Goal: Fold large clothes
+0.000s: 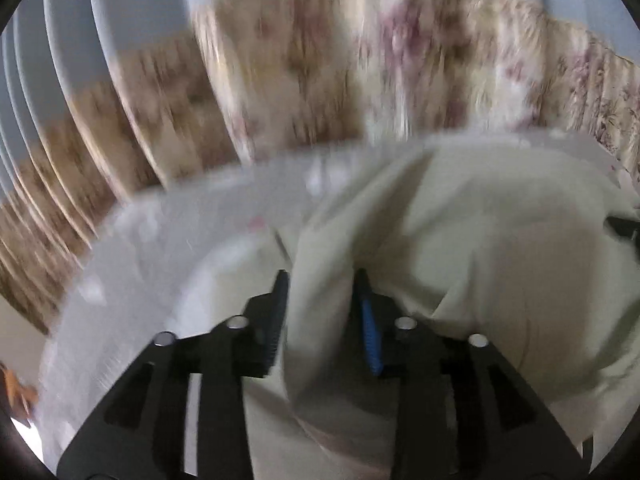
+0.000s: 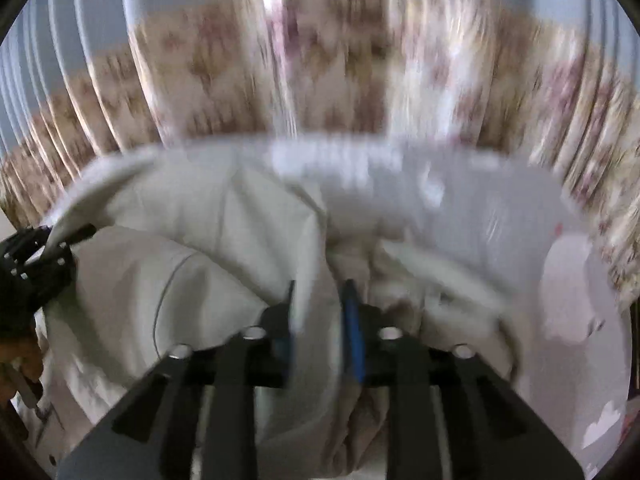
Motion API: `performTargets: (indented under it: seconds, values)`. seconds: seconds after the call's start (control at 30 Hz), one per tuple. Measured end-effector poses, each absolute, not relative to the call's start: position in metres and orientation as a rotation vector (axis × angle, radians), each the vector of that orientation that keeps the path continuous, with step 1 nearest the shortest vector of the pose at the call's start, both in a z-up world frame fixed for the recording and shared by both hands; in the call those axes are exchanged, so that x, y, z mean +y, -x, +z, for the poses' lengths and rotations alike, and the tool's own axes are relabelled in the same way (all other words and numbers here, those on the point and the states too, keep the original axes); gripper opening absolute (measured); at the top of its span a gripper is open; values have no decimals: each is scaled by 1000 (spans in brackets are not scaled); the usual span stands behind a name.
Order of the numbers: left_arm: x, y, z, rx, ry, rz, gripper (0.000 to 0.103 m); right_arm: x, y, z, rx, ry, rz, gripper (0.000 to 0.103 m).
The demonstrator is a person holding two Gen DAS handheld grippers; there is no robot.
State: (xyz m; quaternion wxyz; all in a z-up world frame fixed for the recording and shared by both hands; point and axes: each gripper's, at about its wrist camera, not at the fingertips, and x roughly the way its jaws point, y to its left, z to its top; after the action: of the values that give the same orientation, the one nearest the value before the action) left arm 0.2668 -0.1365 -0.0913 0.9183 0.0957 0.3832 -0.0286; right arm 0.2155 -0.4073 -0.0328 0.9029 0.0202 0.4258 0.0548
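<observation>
A large cream garment (image 1: 460, 240) hangs and bunches over a pale grey surface (image 1: 168, 240). My left gripper (image 1: 322, 276) is shut on a thick fold of the garment, which passes between its black and blue pads (image 1: 370, 320). My right gripper (image 2: 320, 286) is shut on another fold of the same garment (image 2: 200, 232). The left gripper (image 2: 36, 256) shows at the left edge of the right wrist view, with cloth in it. The right gripper's tip (image 1: 624, 228) shows at the right edge of the left wrist view. Both views are motion-blurred.
A floral beige and pink curtain (image 1: 360, 64) hangs behind the surface, with blue-grey wall above. The pale grey surface (image 2: 500, 208) spreads right of the garment. A person's hand (image 2: 20, 356) shows at the left.
</observation>
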Motion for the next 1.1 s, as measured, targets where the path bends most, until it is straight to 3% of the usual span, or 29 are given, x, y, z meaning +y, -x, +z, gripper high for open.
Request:
performTargets:
  seconds: [0.03,0.07,0.1,0.13,0.2,0.33,0.53,0.73,0.8,0.83,0.9,0.93,0.97,1.0,1.03,1.07,1.1]
  values:
    - [-129,-261,-93,788,-179,-44,52,-411,-208,-30,862,-63,123,36]
    - [-125,-254,-90,775,-179,-31,70,-415,-197,-23,844,-83,143,43]
    - [-118,-241,-85,758,-186,-25,83,-418,-188,-17,832,-91,150,67]
    - [-110,-226,-79,740,-192,-27,86,-423,-170,-7,807,-90,154,76]
    - [-90,-192,-69,714,-182,-34,96,-433,-134,8,767,-71,177,76]
    - [-39,-100,-54,691,-181,-32,100,-469,-33,22,752,-71,187,76]
    - [13,16,-61,679,-164,44,100,-509,96,-10,813,-32,65,76]
    - [7,74,-93,764,-124,6,99,-519,150,-40,884,-102,20,76]
    - [-1,80,-103,789,-130,-20,94,-522,157,-48,903,-132,13,75]
    - [-6,82,-112,809,-136,-38,90,-523,160,-51,904,-158,17,69]
    - [-10,84,-122,814,-103,-70,75,-521,160,-57,919,-188,35,40]
    - [-11,84,-124,812,-73,-75,71,-515,160,-58,925,-180,54,34]
    - [-12,83,-124,809,-46,-91,60,-509,161,-58,915,-155,61,25]
    - [-15,83,-124,805,-53,-95,36,-505,161,-58,917,-143,68,22]
    - [-18,82,-123,802,-72,-103,20,-504,160,-56,915,-149,73,16]
    - [-21,82,-122,804,-70,-110,9,-505,160,-53,908,-169,80,11]
    - [-20,80,-121,811,-56,-125,3,-507,160,-50,896,-188,92,10]
